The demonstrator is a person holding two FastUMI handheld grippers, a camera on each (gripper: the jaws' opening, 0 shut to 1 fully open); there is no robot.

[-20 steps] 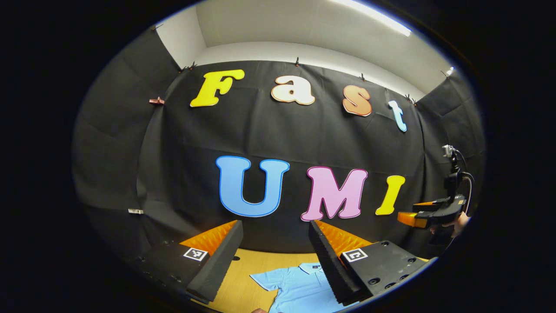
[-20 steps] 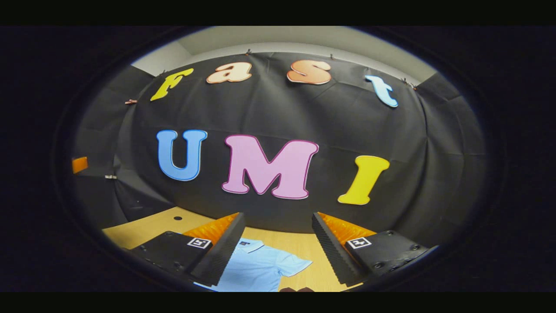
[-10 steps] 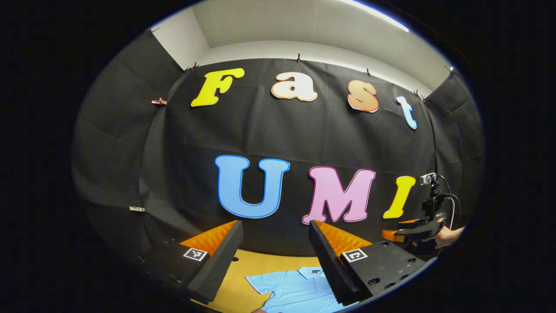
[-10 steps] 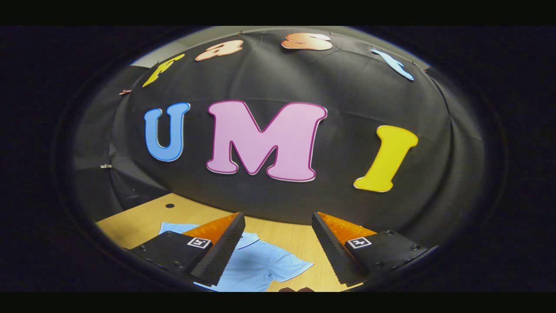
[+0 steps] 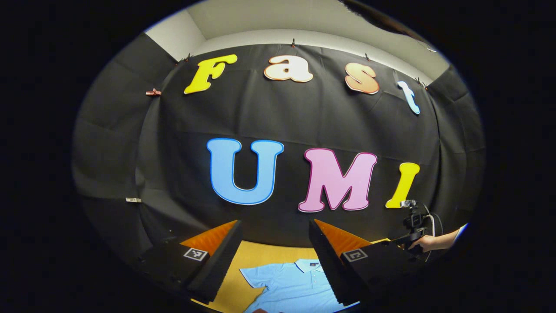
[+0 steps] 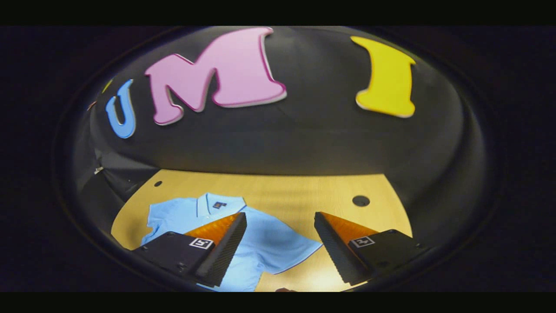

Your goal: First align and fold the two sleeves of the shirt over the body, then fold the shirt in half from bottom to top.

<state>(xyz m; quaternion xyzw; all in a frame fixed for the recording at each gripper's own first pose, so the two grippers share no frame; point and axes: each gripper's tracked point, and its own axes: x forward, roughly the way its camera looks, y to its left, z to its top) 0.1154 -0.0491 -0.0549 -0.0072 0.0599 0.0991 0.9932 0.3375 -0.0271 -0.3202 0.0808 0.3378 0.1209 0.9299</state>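
Note:
A light blue polo shirt (image 5: 289, 287) lies flat on the wooden table (image 5: 256, 256), collar toward the wall, both short sleeves spread out. In the left gripper view my left gripper (image 5: 275, 261) hangs open above the shirt's collar end, nothing between its fingers. In the right gripper view the shirt (image 6: 269, 243) shows more fully, its right sleeve reaching between the fingers' line. My right gripper (image 6: 280, 248) is open above that sleeve and holds nothing. The right gripper (image 5: 406, 241) also appears far right in the left gripper view, held by a hand (image 5: 428, 241).
The wooden table (image 6: 304, 191) has two small dark holes, one (image 6: 360, 200) to the right and one (image 6: 158, 183) to the left of the shirt. The black cloth wall stands close behind the table's far edge.
The right gripper has dropped and tilted down toward the table, so the shirt shows much more. The left gripper tilted down slightly. Both stayed open.

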